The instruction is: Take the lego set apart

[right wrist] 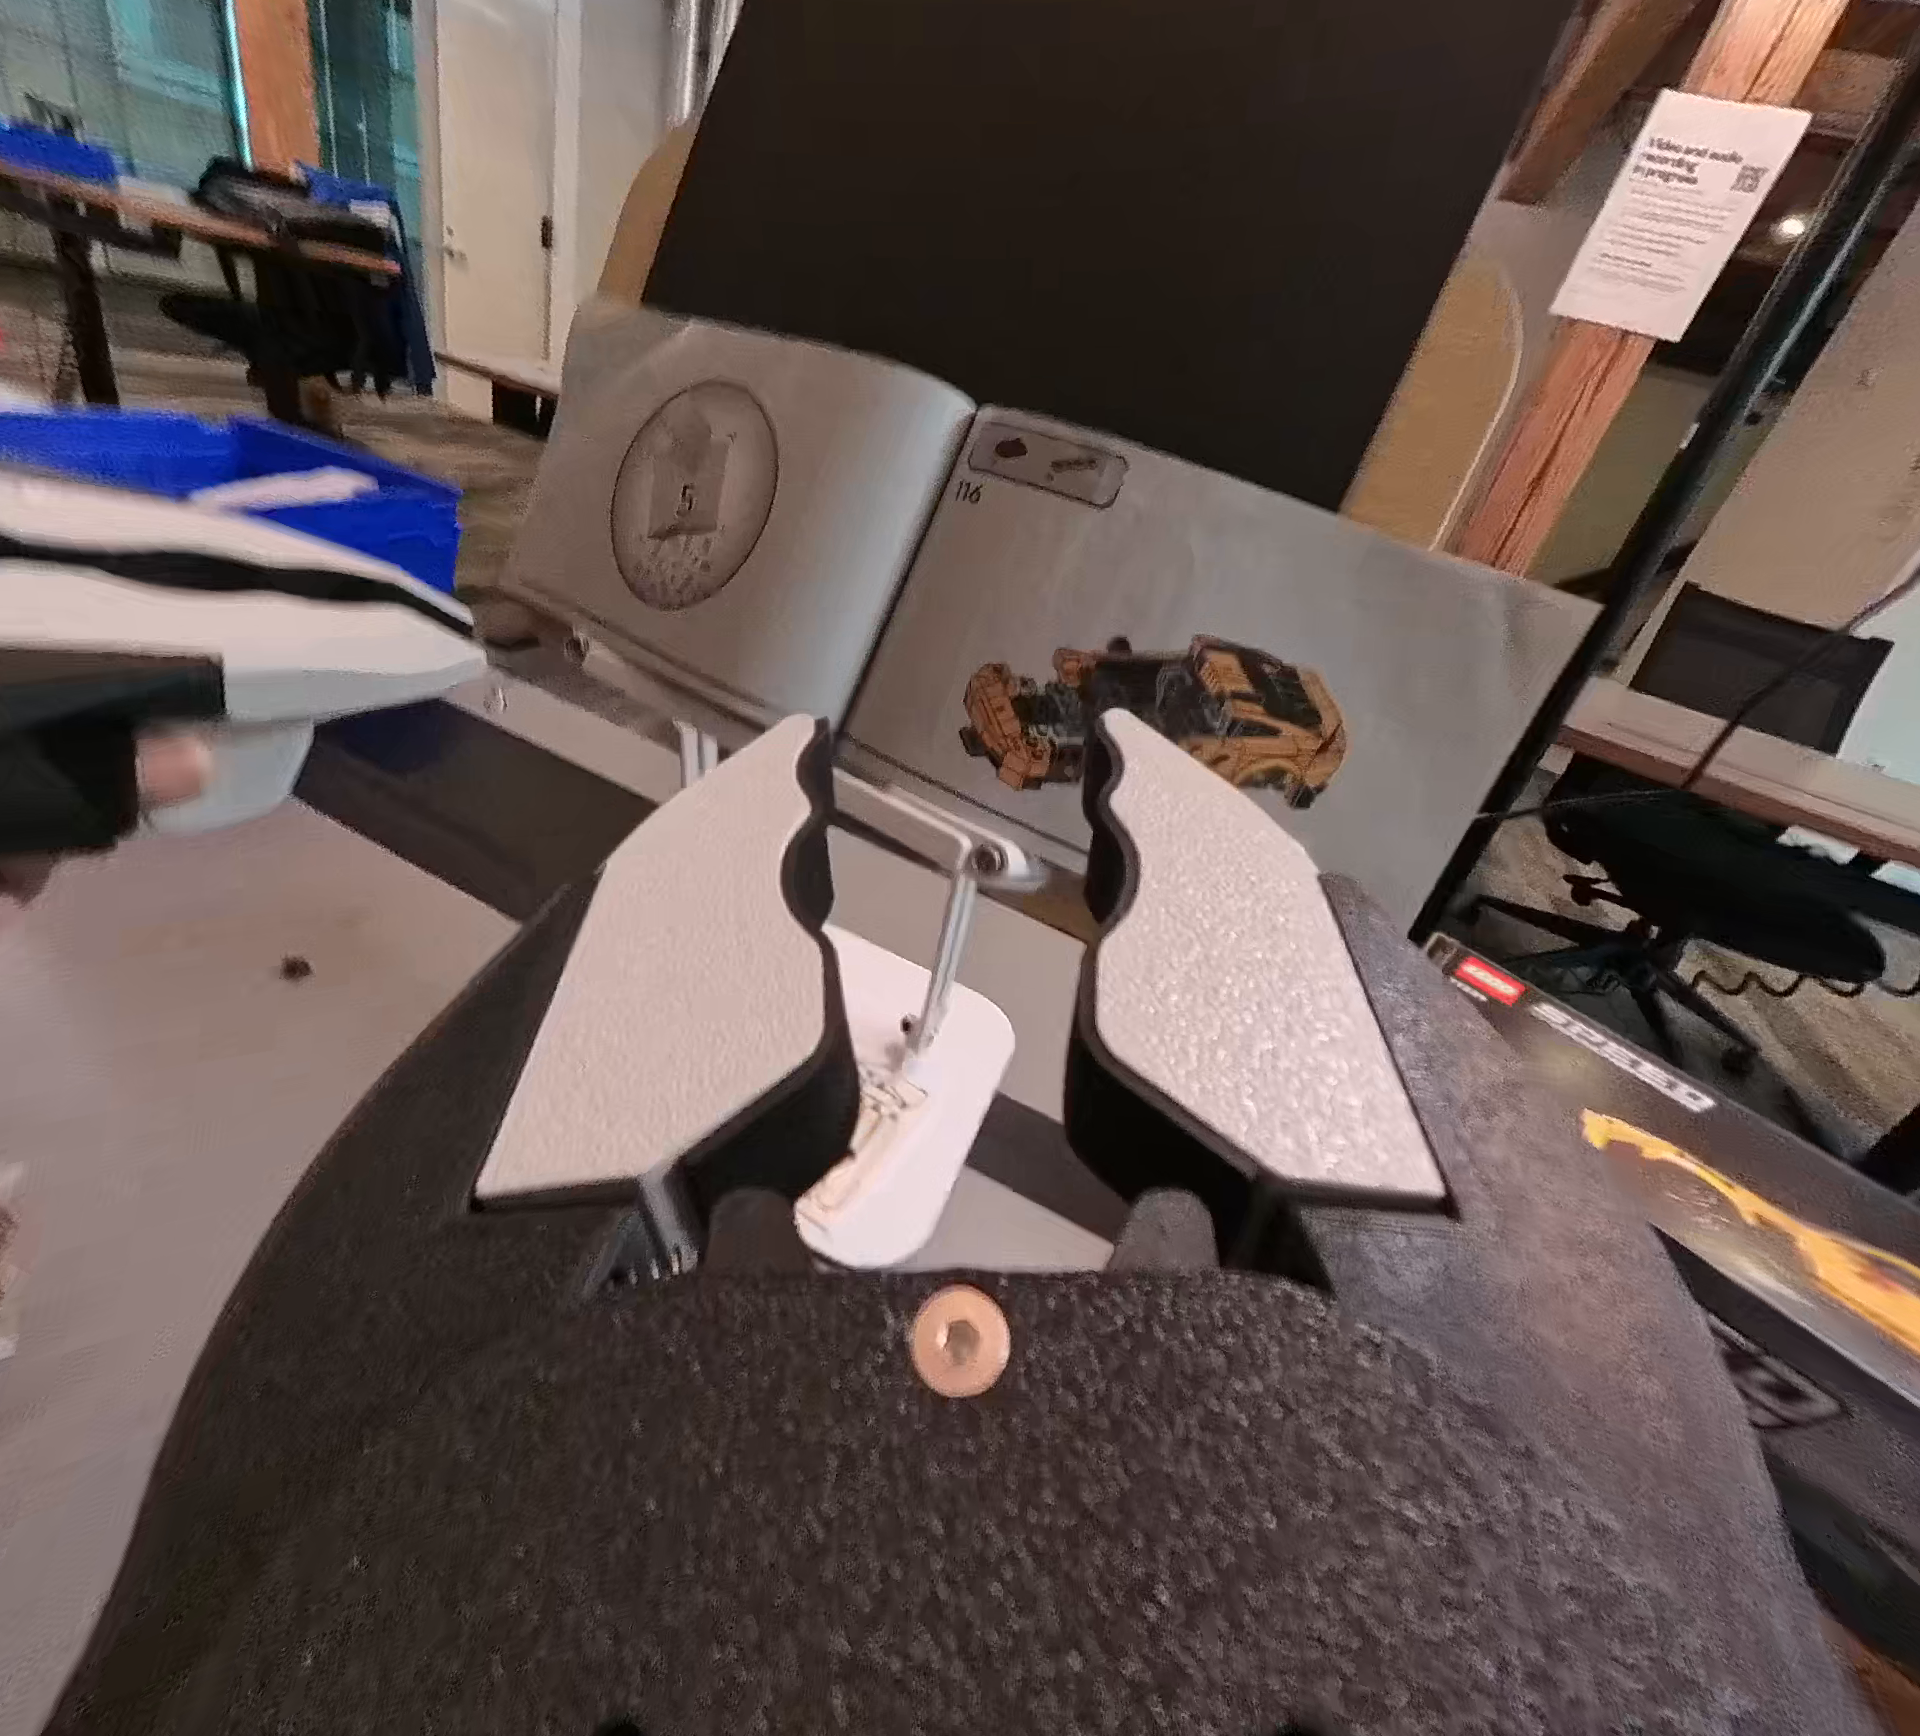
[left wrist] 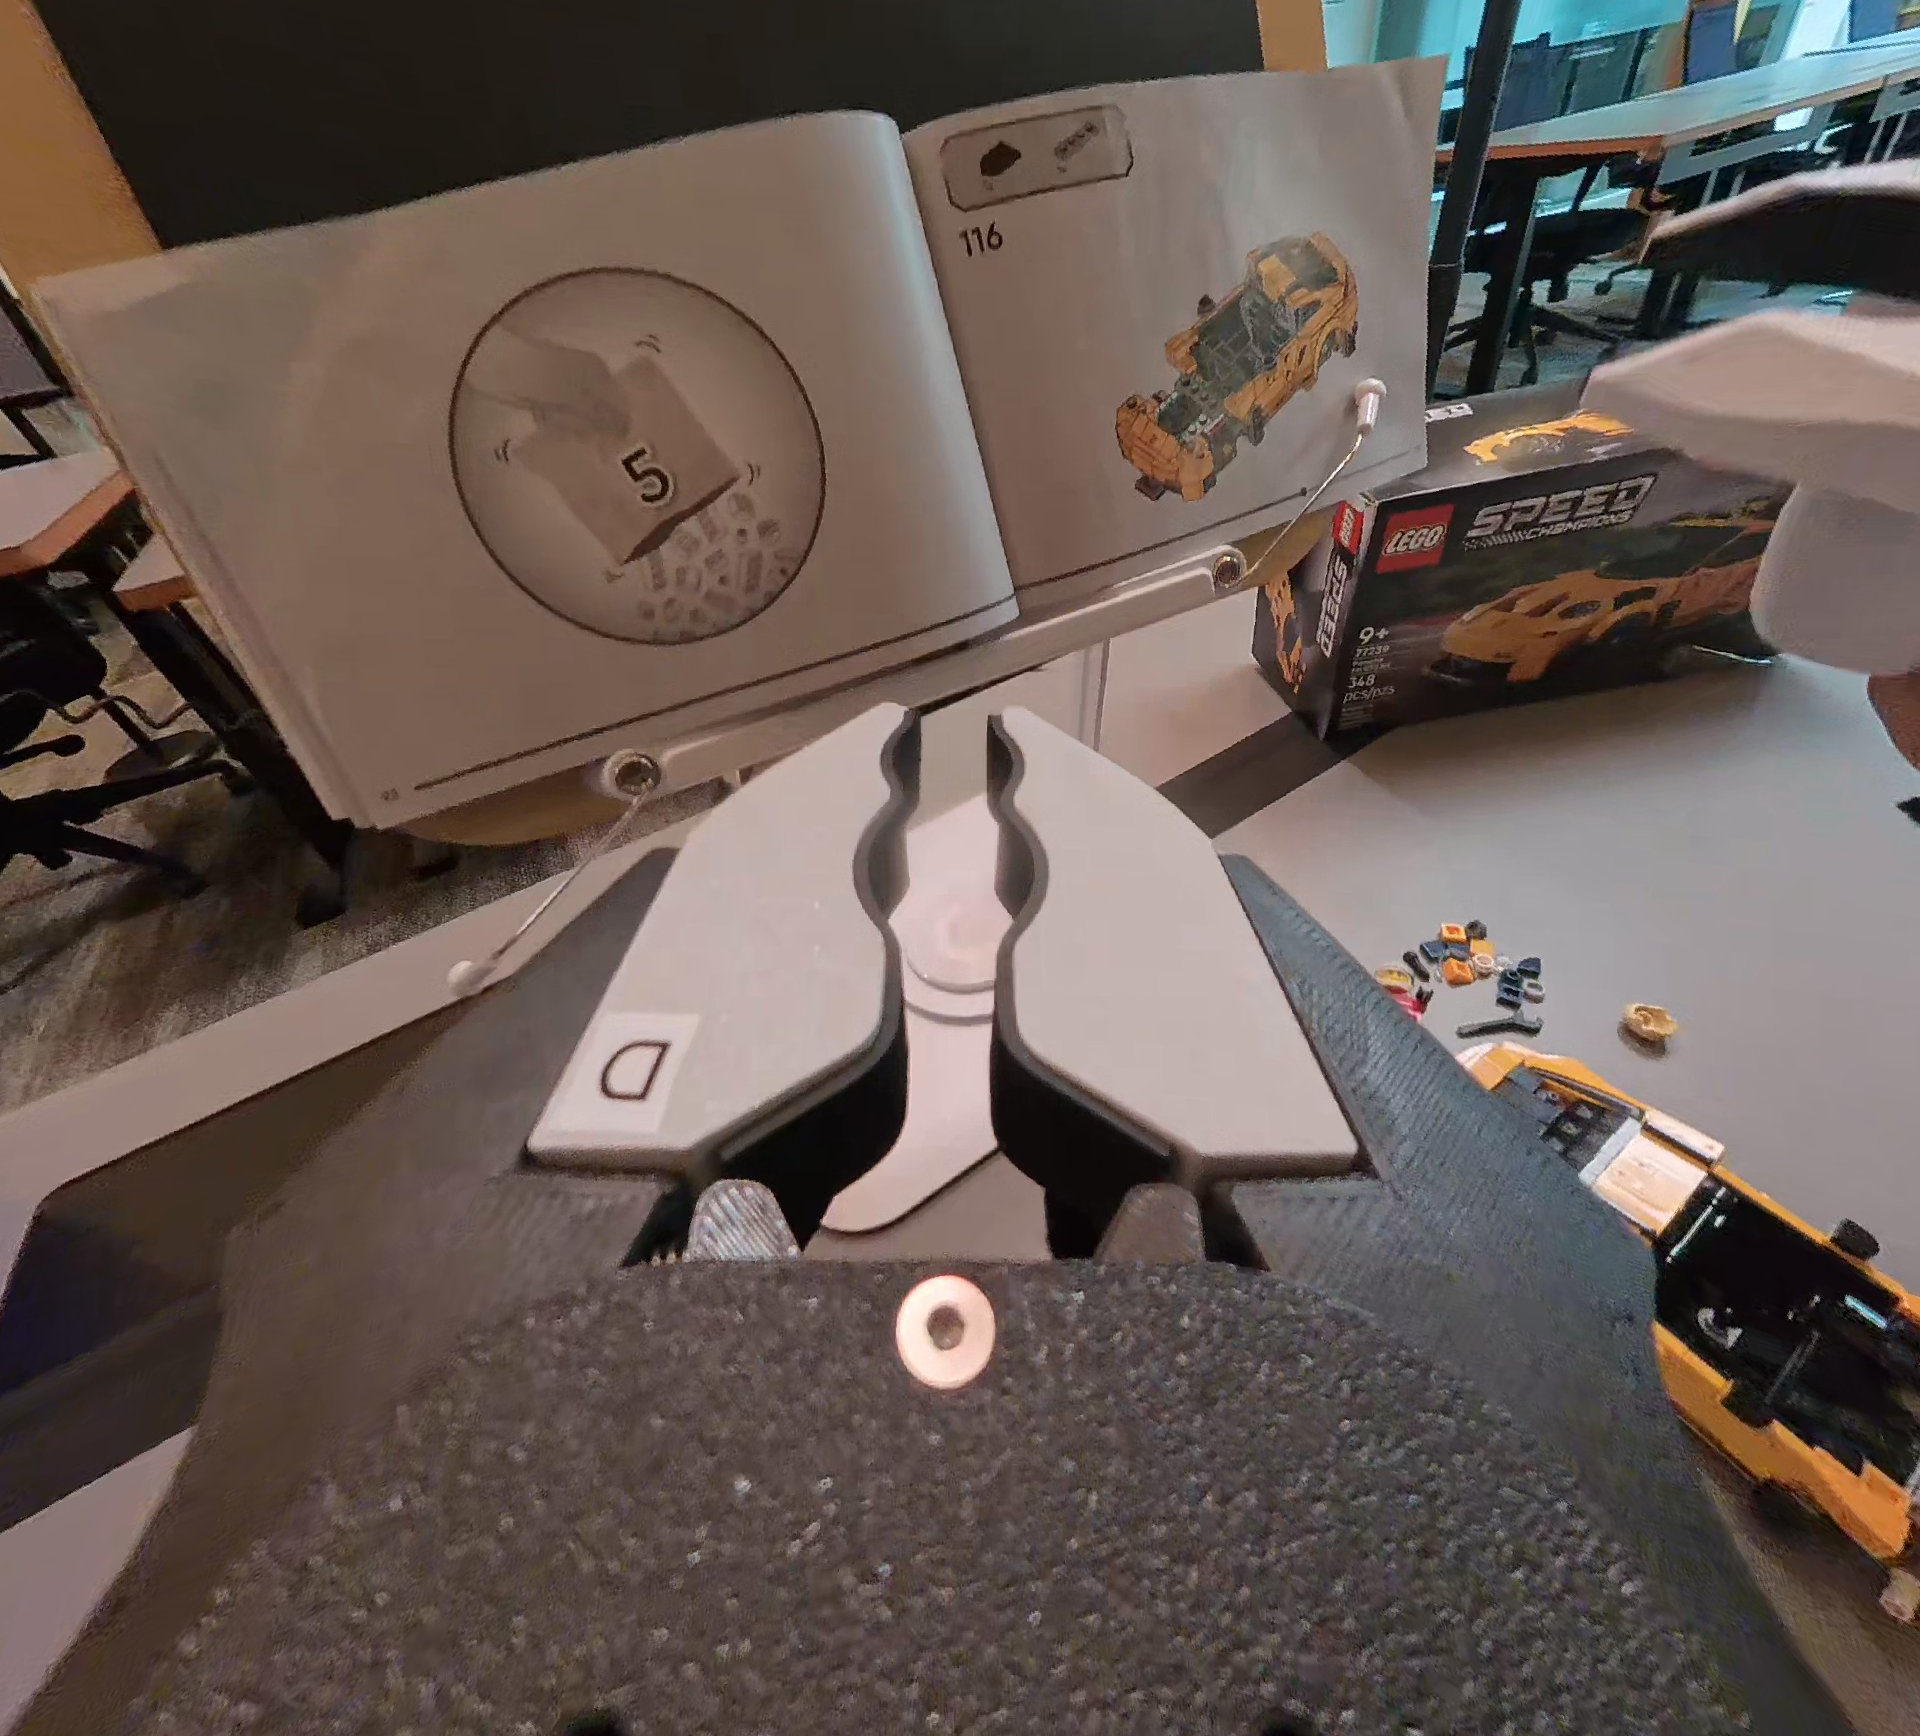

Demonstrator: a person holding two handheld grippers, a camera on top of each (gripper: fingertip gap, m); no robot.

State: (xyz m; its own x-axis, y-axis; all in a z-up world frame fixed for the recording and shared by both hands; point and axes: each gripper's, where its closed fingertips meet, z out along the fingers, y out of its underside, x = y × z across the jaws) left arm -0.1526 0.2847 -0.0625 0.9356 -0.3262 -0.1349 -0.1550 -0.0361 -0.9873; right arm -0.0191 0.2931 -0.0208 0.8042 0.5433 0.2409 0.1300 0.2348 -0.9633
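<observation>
Left wrist view is showing the left gripper [left wrist: 954,730] with its jaws nearly together, a narrow gap between the tips and nothing held. To its right and below the fingertips, the yellow and black lego car [left wrist: 1704,1271] is lying on the grey table [left wrist: 1558,855], partly stripped, its long axis running diagonally from near the gripper's right shoulder toward the lower right edge; which end is the front cannot be told. Just beyond the car, a cluster of small loose pieces [left wrist: 1475,964] is sitting, with one tan piece [left wrist: 1647,1021] apart to its right. Ahead of the fingertips, an open instruction booklet [left wrist: 727,398] is resting on a white stand [left wrist: 1091,606]; right of it the set's box [left wrist: 1507,585] is standing, partly covered by the blurred right gripper [left wrist: 1766,398]. Right wrist view is showing the right gripper [right wrist: 956,741] with jaws standing wide apart and empty, the stand's base [right wrist: 925,1115] lying between them and the booklet [right wrist: 1195,606] beyond. Only this view is showing a blue bin [right wrist: 312,481] to the far left, the left gripper [right wrist: 239,647] blurred in front of it, and the box top [right wrist: 1714,1198] at right; the car is not appearing here.
</observation>
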